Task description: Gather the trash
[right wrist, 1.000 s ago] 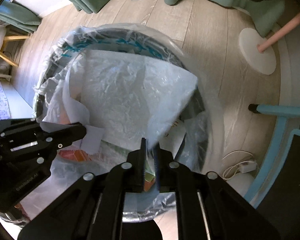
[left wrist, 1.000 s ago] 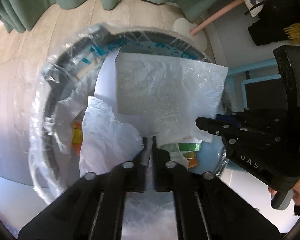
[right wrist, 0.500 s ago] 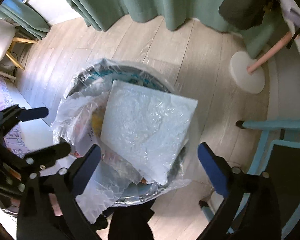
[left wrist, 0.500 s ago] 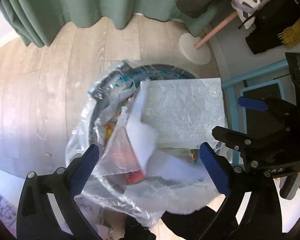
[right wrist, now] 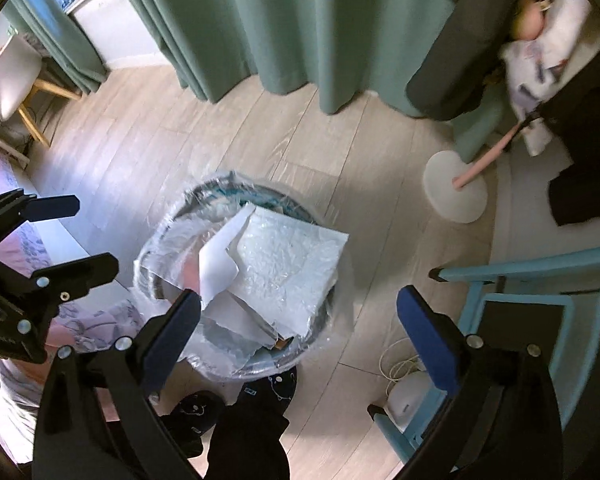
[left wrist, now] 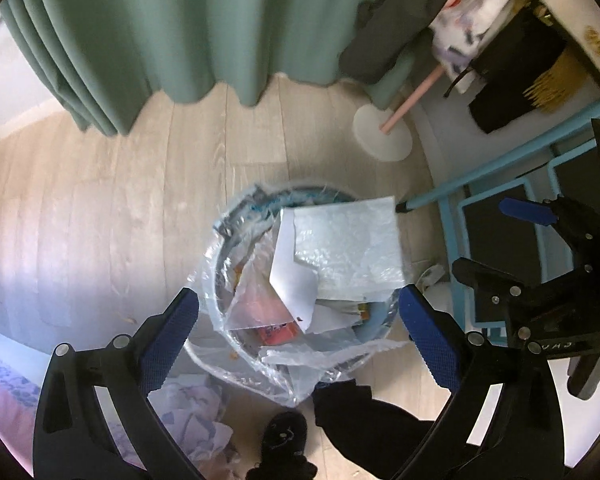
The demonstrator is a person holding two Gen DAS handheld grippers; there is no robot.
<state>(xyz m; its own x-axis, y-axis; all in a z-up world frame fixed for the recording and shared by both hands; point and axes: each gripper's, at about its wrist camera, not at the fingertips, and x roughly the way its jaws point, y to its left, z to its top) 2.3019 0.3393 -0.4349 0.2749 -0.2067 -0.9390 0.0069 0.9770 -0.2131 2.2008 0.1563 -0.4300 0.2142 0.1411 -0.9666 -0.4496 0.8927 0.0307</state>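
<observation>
You have let go: a second ago both grippers pinched the plastic sheet (left wrist: pixel 348 248), and now your left gripper (left wrist: pixel 298 324) and right gripper (right wrist: pixel 298 322) stand spread wide and empty. The sheet lies on the trash bin (right wrist: pixel 172 236) at frame center, above crumpled paper (right wrist: pixel 220 264). Both views have pulled back, showing more floor (left wrist: pixel 100 208).

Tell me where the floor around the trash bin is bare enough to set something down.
Bare wood floor lies between the trash bin and the green curtain, and left of the bin. Crowded: the bin, heaped with a plastic sheet; the right side, with the white stand base, blue chair and cable.
</observation>
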